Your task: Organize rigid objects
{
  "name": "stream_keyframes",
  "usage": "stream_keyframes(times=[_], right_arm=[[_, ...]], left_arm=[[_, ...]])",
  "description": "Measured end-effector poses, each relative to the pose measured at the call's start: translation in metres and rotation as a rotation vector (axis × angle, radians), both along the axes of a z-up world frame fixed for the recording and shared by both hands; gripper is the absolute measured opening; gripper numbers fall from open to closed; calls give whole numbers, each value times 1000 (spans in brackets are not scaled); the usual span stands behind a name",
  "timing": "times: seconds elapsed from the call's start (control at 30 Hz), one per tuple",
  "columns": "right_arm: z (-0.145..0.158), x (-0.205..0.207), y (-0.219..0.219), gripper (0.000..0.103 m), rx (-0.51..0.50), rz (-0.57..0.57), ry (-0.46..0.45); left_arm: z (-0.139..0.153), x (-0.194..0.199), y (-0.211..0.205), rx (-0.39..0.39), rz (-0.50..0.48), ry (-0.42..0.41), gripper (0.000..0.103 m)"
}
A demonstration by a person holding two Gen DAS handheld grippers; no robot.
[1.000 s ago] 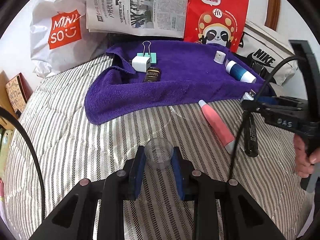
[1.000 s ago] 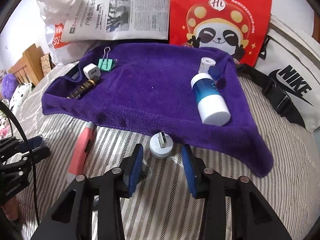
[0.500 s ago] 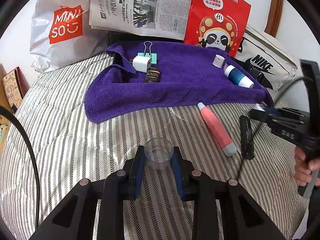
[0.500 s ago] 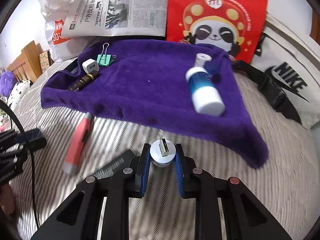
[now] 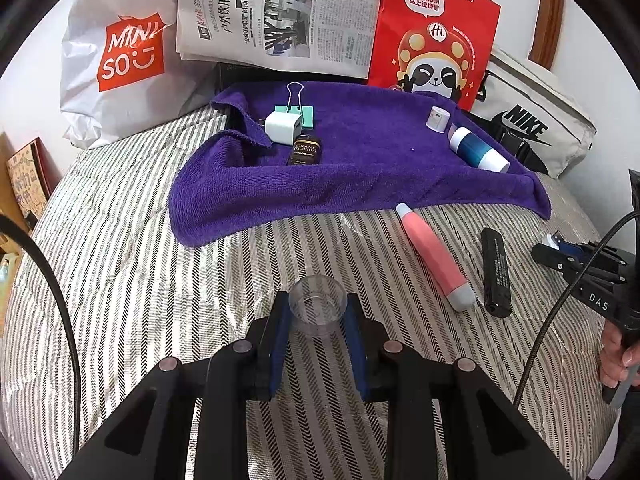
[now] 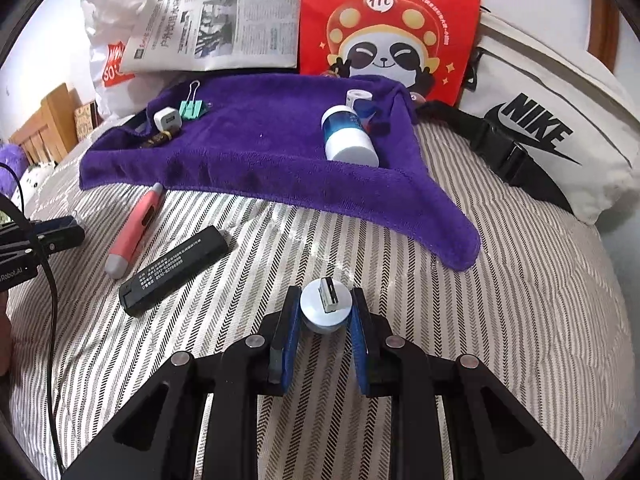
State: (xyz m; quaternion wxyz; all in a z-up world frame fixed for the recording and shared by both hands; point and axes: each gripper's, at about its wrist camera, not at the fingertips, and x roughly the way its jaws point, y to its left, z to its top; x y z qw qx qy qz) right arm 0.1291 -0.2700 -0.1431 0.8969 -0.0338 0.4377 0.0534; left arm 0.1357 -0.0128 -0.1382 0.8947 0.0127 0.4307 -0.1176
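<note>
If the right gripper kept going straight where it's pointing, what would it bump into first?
Probably the striped bedcover just ahead, since the right gripper, shut on a round white USB plug, points downward. Aimed flatter, the purple towel's near edge; depth is hard to judge.

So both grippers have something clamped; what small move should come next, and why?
Probably carry the round USB plug, clamped in the right gripper, forward over the purple towel. Several small items already lie there, while the clear cup in the left gripper can follow.
</note>
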Motion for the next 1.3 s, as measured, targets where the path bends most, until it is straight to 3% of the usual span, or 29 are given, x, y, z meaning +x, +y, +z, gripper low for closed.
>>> stream_keyframes(times=[0.2, 0.7, 0.93, 1.3], right_arm=[[0, 1, -1, 24, 20, -1, 3], [-1, 1, -4, 25, 47, -3, 6], [-1, 2, -4, 25, 43, -2, 8], [0, 3, -3, 25, 39, -2, 9]], left_arm=[[-1, 0, -6, 40, 1, -6, 26], [-1, 1, -5, 41, -3, -5, 26], [-1, 0, -10, 52, -17, -5, 31], [0, -1, -7, 37, -2, -1, 27]])
